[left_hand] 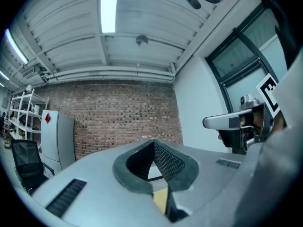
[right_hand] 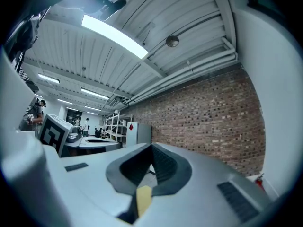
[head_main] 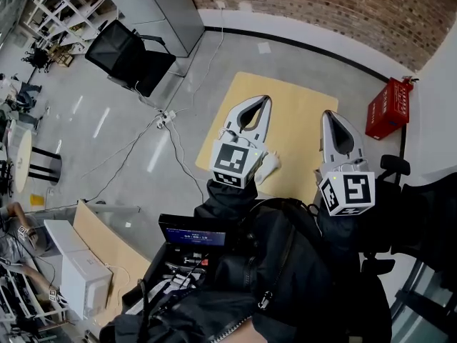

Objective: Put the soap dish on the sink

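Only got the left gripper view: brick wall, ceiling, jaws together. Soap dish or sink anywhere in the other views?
Observer: Neither shows in any view. The head view looks down on open floor, with a yellow floor panel under both grippers.
Operator: Right gripper holding anything?
Observer: No. The right gripper has its jaws together with nothing between them, same as the left gripper.
Operator: Anything on the floor to that side?
Observer: A red crate stands against the white wall, past the panel's right edge in the head view.
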The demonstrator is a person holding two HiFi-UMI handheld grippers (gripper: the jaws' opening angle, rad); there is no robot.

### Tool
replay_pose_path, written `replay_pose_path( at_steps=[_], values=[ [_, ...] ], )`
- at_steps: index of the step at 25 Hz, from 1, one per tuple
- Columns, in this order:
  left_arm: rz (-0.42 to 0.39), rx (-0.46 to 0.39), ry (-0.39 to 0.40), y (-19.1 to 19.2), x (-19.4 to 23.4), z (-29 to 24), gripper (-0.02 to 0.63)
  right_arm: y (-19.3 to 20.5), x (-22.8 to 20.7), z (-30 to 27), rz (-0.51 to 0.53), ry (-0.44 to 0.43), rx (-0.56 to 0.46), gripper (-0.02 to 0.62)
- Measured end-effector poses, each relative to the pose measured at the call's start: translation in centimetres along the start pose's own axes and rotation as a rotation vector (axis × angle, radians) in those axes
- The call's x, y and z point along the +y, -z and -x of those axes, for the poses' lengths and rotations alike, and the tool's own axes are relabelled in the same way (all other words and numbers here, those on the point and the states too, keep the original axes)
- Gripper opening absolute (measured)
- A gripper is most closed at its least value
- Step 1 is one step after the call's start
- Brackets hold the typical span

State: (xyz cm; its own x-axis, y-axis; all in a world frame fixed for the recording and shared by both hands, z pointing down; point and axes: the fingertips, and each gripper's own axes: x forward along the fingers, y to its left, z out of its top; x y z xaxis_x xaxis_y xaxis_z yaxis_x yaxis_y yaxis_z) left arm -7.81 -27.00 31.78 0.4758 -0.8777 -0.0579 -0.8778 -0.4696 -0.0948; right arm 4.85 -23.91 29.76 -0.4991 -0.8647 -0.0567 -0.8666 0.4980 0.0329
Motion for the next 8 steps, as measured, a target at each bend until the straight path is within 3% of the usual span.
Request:
replay_pose_path(
  at_steps=[8],
  values=[
    [0.004,0.020,0.003,0.50,0.33,-0.42,0.003,0.14,-0.41,-0.43,-0.014,0.011,0.006,0.005]
  ],
)
